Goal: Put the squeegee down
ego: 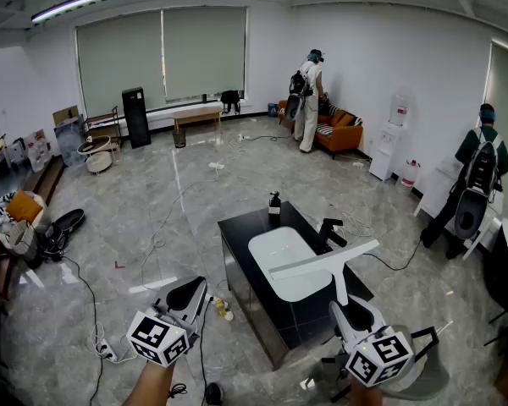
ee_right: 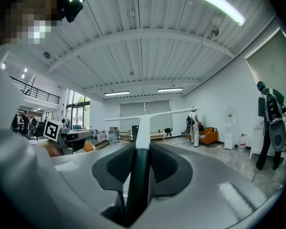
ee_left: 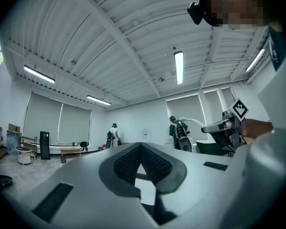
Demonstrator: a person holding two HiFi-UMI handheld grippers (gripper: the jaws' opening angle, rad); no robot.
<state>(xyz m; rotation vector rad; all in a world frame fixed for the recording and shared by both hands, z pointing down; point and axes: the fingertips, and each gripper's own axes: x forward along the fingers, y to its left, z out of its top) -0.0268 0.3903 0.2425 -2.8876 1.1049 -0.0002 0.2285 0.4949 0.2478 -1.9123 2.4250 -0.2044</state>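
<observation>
A white squeegee (ego: 326, 260) with a long blade and a short handle hangs above the white sink (ego: 275, 248) of a black counter (ego: 237, 235). My right gripper (ego: 347, 307) is shut on its handle at the lower right of the head view. In the right gripper view the squeegee (ee_right: 142, 123) runs straight out between the pads, and my right gripper (ee_right: 142, 149) clamps the dark lower part of the handle. My left gripper (ego: 189, 293) is held low at the left, away from the counter. In its own view my left gripper (ee_left: 141, 149) has its pads meeting at the tips, holding nothing.
A black faucet (ego: 328, 231) and a dark soap bottle (ego: 274, 205) stand on the counter behind the sink. Cables (ego: 161, 235) trail over the grey floor. One person (ego: 309, 100) stands by an orange sofa (ego: 343, 134), another (ego: 478, 180) at the right wall. Boxes and bags (ego: 25, 218) crowd the left.
</observation>
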